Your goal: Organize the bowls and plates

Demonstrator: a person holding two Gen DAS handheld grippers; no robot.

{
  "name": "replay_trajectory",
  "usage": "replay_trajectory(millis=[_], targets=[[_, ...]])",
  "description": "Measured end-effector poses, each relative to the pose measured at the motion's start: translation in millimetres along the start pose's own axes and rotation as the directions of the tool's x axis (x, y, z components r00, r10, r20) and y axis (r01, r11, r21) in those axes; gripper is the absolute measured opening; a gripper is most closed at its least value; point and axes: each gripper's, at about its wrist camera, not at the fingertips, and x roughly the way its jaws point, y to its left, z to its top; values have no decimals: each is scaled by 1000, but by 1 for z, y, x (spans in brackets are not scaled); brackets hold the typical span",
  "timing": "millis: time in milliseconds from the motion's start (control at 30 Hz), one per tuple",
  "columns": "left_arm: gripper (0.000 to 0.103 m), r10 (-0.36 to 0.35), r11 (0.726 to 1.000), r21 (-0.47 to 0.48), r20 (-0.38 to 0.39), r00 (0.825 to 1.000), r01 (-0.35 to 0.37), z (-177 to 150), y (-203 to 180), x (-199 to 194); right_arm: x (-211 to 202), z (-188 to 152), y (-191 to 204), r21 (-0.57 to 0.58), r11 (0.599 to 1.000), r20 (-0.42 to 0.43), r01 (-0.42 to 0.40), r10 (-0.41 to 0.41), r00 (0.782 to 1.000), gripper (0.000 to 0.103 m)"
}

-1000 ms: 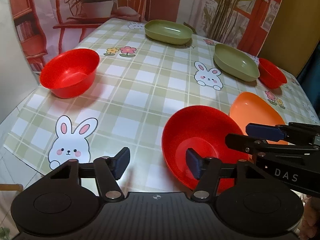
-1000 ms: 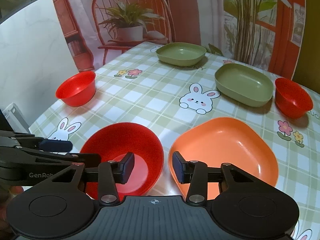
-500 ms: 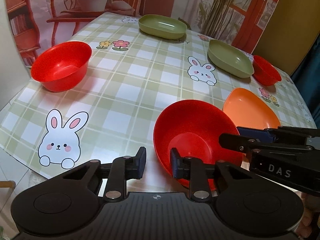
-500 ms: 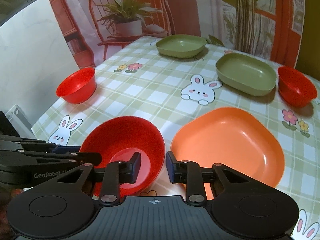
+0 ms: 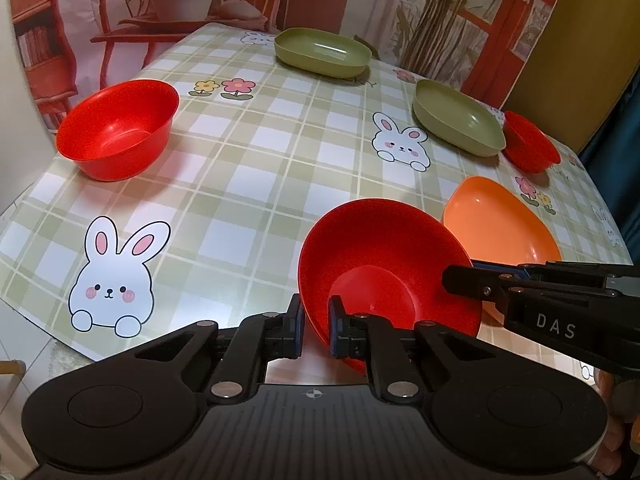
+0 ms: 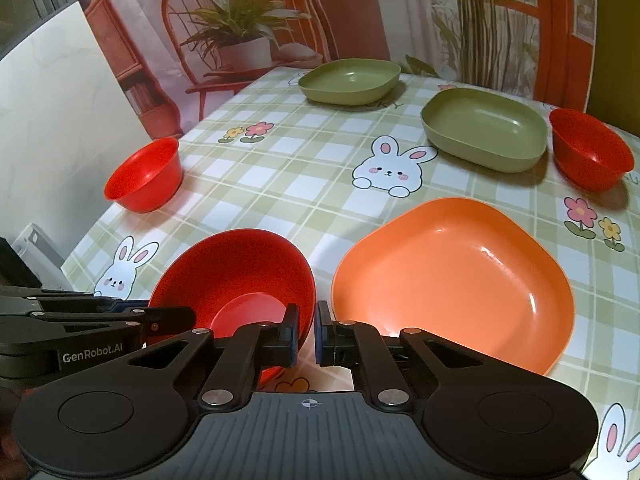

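Note:
A large red bowl [image 5: 384, 256] stands near the table's front edge, also in the right wrist view [image 6: 236, 276]. My left gripper [image 5: 316, 330] is shut on its near left rim, one finger inside, one outside. My right gripper [image 6: 306, 332] is shut on the bowl's right rim. An orange plate [image 6: 452, 280] lies just right of the bowl, also in the left wrist view [image 5: 496, 224]. A red bowl [image 5: 116, 128] stands at the left, a smaller red bowl [image 6: 592, 152] at the far right. Two green dishes [image 6: 350, 80] [image 6: 486, 130] sit at the back.
The table [image 5: 256, 168] has a green checked cloth with rabbit prints; its front edge runs just below the gripped bowl. A white wall [image 6: 52, 128] stands at the left. A printed backdrop with a chair and plants hangs behind the table.
Both grippers have closed from open onto the large red bowl's rim, the left on its left side, the right on its right side. The bowl now looks slightly tilted.

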Motion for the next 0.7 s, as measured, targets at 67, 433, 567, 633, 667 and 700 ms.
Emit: replay_trajectory(millis=[67,433,567,633,667,700], targets=[[13,1,1000,-4,6,1000,-1,1,0,-1,-1,1,1,2,1000,7,-3,3,1000,7],[13,-15,998,69,78,997,10,35,-23,-23,-34,23,-17,76,997,118,-8,-1,993,7],[13,-52,993,114,119,992,39,56,-44,-35,-57,37,-35,109,994,189,5,-26,982,7],[13,-79,989,137,137,987,60,65,-55,-40,-70,44,-46,123,992,222,12,-39,974,6],[13,-90,987,148,141,986,69,69,-61,-41,-75,46,-51,129,991,237,15,-46,970,6],[13,-100,984,160,145,984,76,73,-68,-42,-81,48,-57,137,990,253,17,-52,966,6]])
